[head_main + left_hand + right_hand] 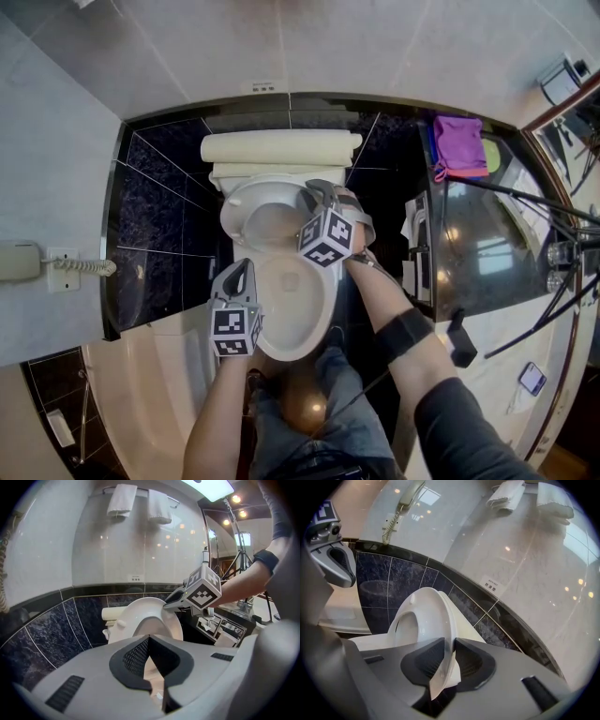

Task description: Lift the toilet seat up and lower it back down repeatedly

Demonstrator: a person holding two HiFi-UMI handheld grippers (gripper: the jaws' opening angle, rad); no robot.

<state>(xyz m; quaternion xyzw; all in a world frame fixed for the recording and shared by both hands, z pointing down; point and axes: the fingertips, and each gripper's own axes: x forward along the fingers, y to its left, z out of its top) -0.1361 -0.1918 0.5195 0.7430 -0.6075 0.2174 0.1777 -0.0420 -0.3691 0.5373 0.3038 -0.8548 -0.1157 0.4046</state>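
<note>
**Ana:** Jaws first: how do they stand?

**Ben:** On the right gripper [449, 641] they are clamped on the rim of the toilet seat [425, 616], whose white edge runs straight down between the two dark pads. The left gripper [149, 639] has its tips pressed together with nothing caught in them, and it hangs just over the near left side of the toilet bowl [295, 319].

**Ana:** And where is the seat?

**Ben:** Partway up. It is tilted on its hinge at the back of the bowl, neither flat on the rim nor upright against the wall. The head view shows the right gripper [316, 190] gripping it on the right side.

**Ana:** So which step is this?

**Ben:** Mid-swing in one cycle, I'd judge. Whether that's a lift or a lowering, one moment cannot say.

**Ana:** What does the next move need?

**Ben:** It should follow the hinge's arc with the wrist turning along with the seat, so the thin rim doesn't slip from the pads. Going down, it should ease rather than drop.

**Ana:** Anything in the bowl?

**Ben:** Nothing I can see, only pale porcelain. Whether water stands in it I cannot tell.
</note>
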